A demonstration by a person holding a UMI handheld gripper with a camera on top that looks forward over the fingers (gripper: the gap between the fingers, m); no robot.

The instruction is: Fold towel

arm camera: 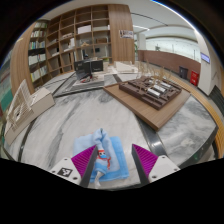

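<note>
A light blue towel lies on the grey marbled table, just ahead of and between my fingers. Part of it is bunched up next to the left finger, with a small white and red tag showing there. My gripper is open, its magenta pads wide apart on either side of the towel. The right pad is clear of the cloth. Whether the left pad touches the bunched part I cannot tell. The near edge of the towel is hidden below the fingers.
A wooden table with a dark tray of items stands beyond at the right. Wooden bookshelves line the back wall. White furniture stands at the left edge of the grey table.
</note>
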